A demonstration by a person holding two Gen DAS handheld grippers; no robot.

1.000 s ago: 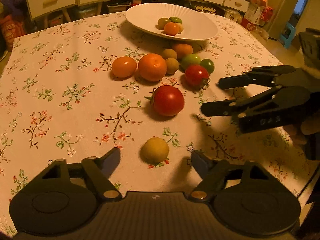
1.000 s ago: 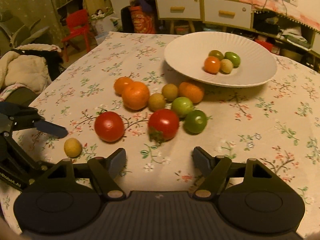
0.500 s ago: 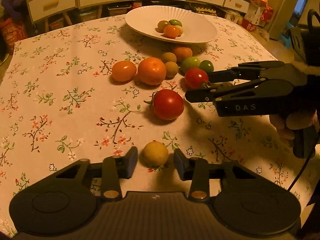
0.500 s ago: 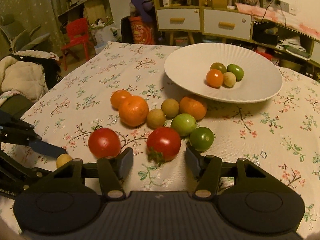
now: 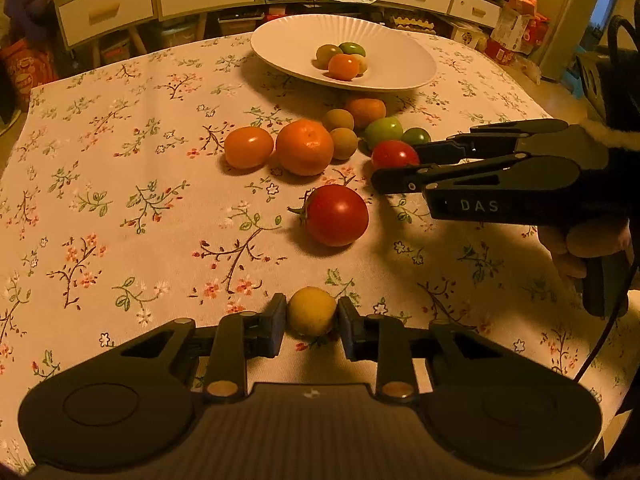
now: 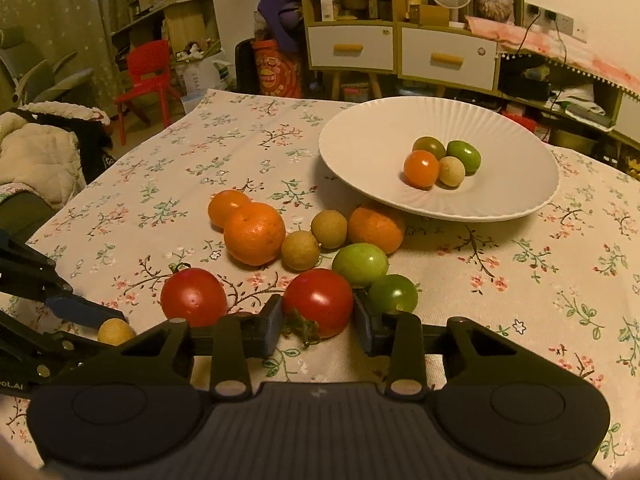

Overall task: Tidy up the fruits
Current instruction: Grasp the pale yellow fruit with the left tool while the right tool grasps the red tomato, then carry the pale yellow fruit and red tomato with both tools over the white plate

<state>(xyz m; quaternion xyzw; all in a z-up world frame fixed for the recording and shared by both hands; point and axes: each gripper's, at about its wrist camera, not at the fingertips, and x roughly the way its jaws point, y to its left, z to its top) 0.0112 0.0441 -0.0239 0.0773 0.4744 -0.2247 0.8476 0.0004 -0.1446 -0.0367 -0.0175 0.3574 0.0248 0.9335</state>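
Both grippers have narrowed since half a second ago. Left gripper: fingers now touch both sides of the small yellow fruit, which sits on the floral tablecloth near its front edge. Right gripper: fingers closed in against the red tomato with stem, at the front of the fruit cluster in mid-table; dark green tomato just beside its right finger. Second red tomato lies apart, between the two grippers. White plate toward the far edge, holding four small fruits. Oranges and brown fruits lie between plate and tomatoes.
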